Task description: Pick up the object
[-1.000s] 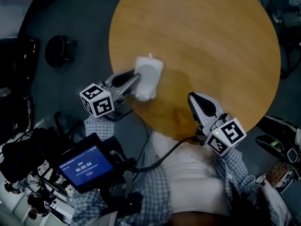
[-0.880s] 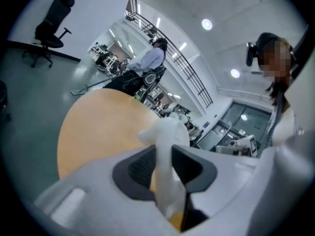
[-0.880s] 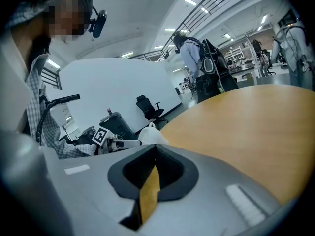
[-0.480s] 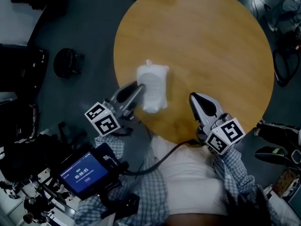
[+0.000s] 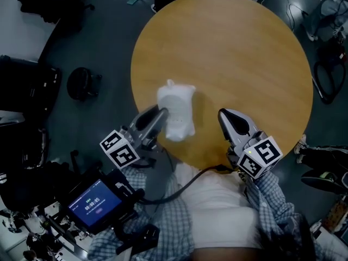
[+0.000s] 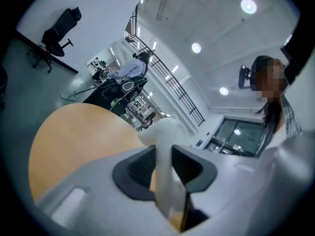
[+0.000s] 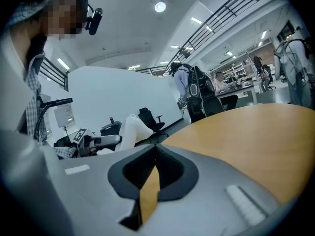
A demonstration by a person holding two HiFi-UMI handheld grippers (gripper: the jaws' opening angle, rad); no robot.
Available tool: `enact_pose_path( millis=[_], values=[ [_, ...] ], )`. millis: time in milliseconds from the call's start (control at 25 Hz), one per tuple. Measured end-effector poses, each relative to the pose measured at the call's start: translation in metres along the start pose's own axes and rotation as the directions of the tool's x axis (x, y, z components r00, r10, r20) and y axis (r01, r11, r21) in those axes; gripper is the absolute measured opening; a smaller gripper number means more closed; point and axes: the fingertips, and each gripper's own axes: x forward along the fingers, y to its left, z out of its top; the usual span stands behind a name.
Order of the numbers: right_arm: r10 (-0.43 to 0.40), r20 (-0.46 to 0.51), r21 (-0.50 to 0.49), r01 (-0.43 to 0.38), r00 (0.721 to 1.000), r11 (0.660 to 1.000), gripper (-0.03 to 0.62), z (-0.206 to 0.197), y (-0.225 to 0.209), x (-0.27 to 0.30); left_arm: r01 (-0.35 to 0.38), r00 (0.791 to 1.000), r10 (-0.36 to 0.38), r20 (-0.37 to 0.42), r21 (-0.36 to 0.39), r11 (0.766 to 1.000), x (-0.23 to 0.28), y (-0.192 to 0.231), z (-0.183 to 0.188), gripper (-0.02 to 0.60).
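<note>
A white soft pouch (image 5: pixel 176 110) with a small spout hangs above the near left part of the round wooden table (image 5: pixel 244 53). My left gripper (image 5: pixel 162 113) is shut on the pouch's lower edge. In the left gripper view the pouch (image 6: pixel 165 141) stands pinched between the dark pads of the left gripper (image 6: pixel 165 168). My right gripper (image 5: pixel 225 115) is shut with nothing in it, over the table's near edge. The right gripper view shows the right gripper (image 7: pixel 155 154) with its pads together, and the pouch (image 7: pixel 132 127) off to the left.
A device with a blue screen (image 5: pixel 98 203) sits low at the left by the person's checked sleeve. A black round chair base (image 5: pixel 84 83) stands on the dark floor left of the table. Cables and gear (image 5: pixel 326 80) lie to the right.
The left gripper has drawn back toward the person with the pouch, which has turned more upright and sits nearer the table's front edge. The right gripper has stayed put.
</note>
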Motion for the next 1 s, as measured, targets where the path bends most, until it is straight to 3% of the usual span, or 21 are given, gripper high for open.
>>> enact_pose_path(
  millis=[1000],
  values=[
    [0.049, -0.032, 0.007, -0.049, 0.998, 0.999, 0.005, -0.004, -0.003, 0.022, -0.041, 0.999, 0.041, 0.025, -0.013, 0.999, -0.004, 0.013, -0.002, 0.104]
  ],
)
